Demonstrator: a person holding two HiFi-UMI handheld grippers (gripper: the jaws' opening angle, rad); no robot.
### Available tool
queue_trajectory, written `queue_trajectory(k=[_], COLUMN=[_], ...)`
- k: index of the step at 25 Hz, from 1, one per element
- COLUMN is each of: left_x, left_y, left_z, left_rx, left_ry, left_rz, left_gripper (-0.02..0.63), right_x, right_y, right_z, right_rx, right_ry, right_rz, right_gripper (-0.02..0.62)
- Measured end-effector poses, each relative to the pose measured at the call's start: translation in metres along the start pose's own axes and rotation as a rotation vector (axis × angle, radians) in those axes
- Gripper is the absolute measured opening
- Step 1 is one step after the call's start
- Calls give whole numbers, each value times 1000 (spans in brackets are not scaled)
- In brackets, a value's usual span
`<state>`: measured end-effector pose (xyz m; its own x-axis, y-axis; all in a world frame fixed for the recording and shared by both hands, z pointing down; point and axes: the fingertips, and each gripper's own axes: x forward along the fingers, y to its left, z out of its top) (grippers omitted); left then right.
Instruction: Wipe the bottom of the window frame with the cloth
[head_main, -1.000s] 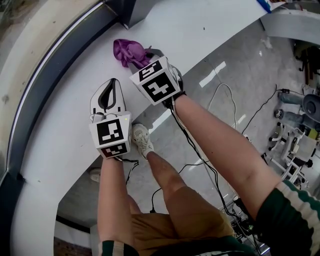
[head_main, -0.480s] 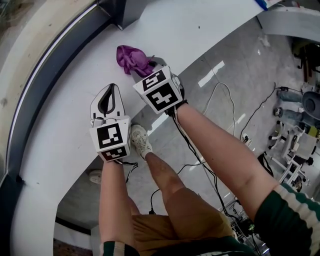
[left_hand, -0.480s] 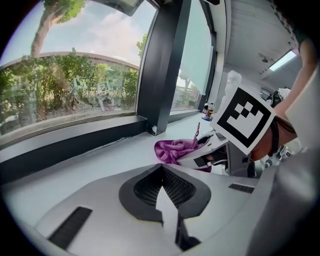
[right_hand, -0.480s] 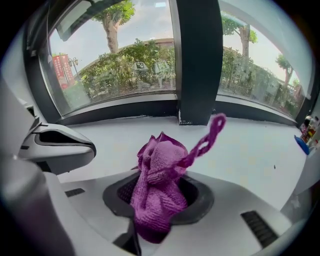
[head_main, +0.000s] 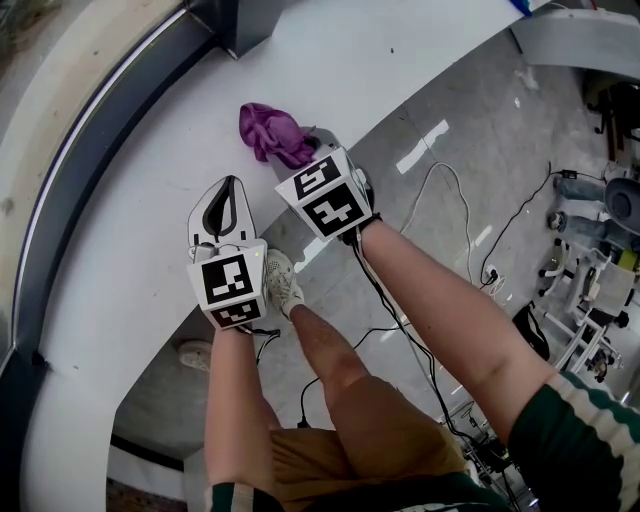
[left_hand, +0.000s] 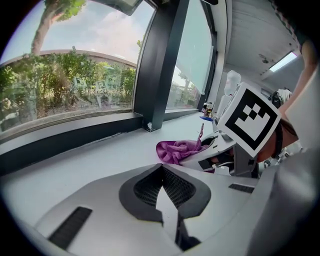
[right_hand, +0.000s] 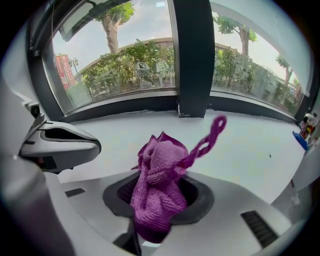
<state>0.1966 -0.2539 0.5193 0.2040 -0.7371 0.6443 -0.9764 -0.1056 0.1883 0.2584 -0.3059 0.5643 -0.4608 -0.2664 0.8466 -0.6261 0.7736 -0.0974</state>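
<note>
Purple cloth (right_hand: 159, 182) sits clamped in the jaws of the right gripper (right_hand: 156, 202). Since 1 second ago both have drawn back across the white sill (head_main: 130, 230), away from the dark post (right_hand: 191, 55) and toward the sill's near edge. The left gripper (left_hand: 161, 172) has come back by about as much. Its 2 jaws are pressed together with nothing between them, over the sill and just beside the right gripper.

The cloth is a crumpled wad of looped, towel-like fabric, bunched upright out of the jaws. 1 thin loop of the same purple sticks up and to the right. In the head view the cloth lies over the sill ahead of the right gripper; whether it touches the surface I cannot tell.

Beyond it, the bottom rail of the window frame (right_hand: 125, 106) runs dark along the sill's far edge, well apart from the cloth. Trees (right_hand: 140, 57) stand outside the glass.
</note>
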Motion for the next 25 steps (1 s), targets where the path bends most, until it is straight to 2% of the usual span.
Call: queue_trajectory(k=[6,16,25], left_x=[-7,-25,-47], left_y=[-5,3,27], left_z=[-6,-11,-22], left_rx=[-6,-1,-21], left_ry=[4,-8,-33], left_rz=[-7,5,42], left_gripper=[9,9,9], right_x=[-11,-13,-7], right_y=[6,7,34], right_z=[-20,-17,-11], right_rx=[7,-24,-46], right_ry=[19,37,29], right_rz=[-10,-95,-90], right_gripper=[133,133,133])
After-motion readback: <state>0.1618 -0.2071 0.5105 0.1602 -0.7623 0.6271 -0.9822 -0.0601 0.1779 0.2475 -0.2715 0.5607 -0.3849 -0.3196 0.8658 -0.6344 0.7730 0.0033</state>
